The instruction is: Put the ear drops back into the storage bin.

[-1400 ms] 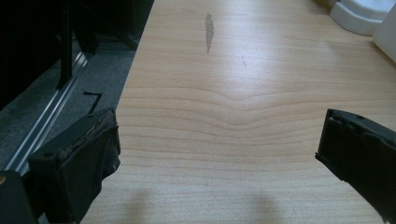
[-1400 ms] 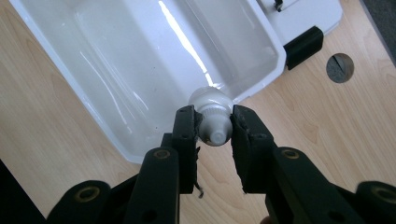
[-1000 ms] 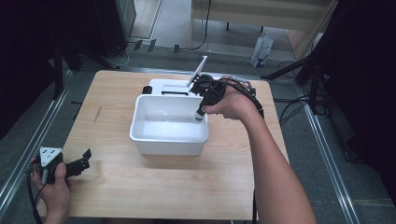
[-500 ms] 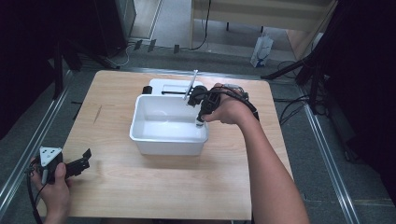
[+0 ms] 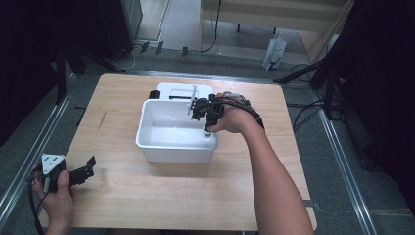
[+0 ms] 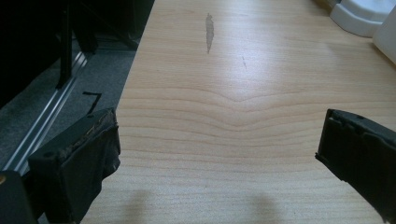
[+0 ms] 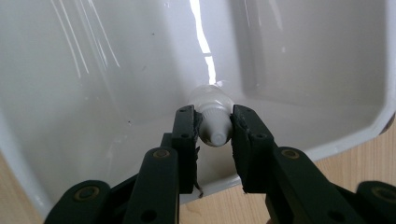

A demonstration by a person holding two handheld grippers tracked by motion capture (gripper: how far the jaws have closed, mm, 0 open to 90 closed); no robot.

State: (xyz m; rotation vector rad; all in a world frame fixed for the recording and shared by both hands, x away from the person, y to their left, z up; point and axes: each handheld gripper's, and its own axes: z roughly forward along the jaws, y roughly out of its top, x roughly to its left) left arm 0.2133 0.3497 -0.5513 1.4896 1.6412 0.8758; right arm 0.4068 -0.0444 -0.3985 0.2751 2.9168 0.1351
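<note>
Black screwed jaws — bare forearms

Glare streaks, dim, perhaps soft surroundings

tub [image 5: 176,147] mid-table [image 5: 147,196] | bottle [image 7: 214,122] in tub | scale [image 5: 183,90] behind tub

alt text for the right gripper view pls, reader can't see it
The right gripper is shut on a small white bottle, its black fingers clamping the neck over a glossy white plastic tub. Light wood table shows past the tub's rim.
</note>
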